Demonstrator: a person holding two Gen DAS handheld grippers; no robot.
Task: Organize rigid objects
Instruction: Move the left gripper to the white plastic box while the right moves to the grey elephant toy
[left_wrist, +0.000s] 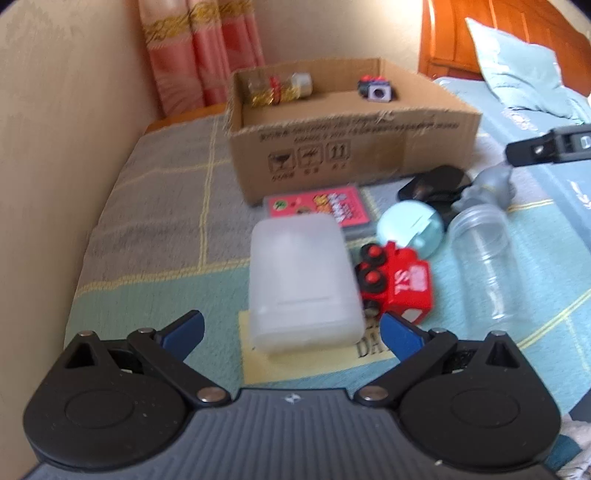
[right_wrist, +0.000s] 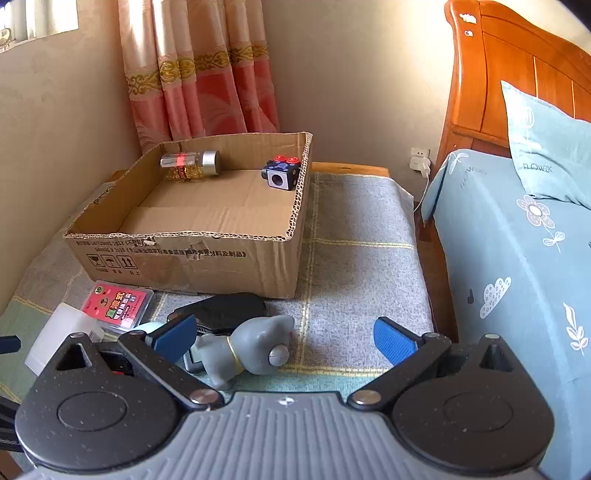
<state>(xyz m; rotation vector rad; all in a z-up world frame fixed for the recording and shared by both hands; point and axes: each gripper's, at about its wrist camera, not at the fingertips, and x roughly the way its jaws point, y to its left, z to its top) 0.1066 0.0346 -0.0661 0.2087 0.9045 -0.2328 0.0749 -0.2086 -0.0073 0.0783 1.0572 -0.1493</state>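
The left gripper (left_wrist: 291, 330) has a grey ribbed body with a small white emblem, two round black hubs with circular insets, and black linkage arms pinned by silver screws. Its jaws carry blue pads (left_wrist: 397, 332). The right gripper (right_wrist: 286, 338) looks alike, its blue pads (right_wrist: 391, 341) finely textured.

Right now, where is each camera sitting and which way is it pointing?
Left wrist: rides the left tool, looks forward and down over the white plastic box and red toy truck toward the cardboard box; its open blue pads show.
Right wrist: rides the right tool, looks over the grey toy figure toward the cardboard box and bed; its open pads show.
Shared: the cardboard box, pink card pack, white plastic box, grey figure.
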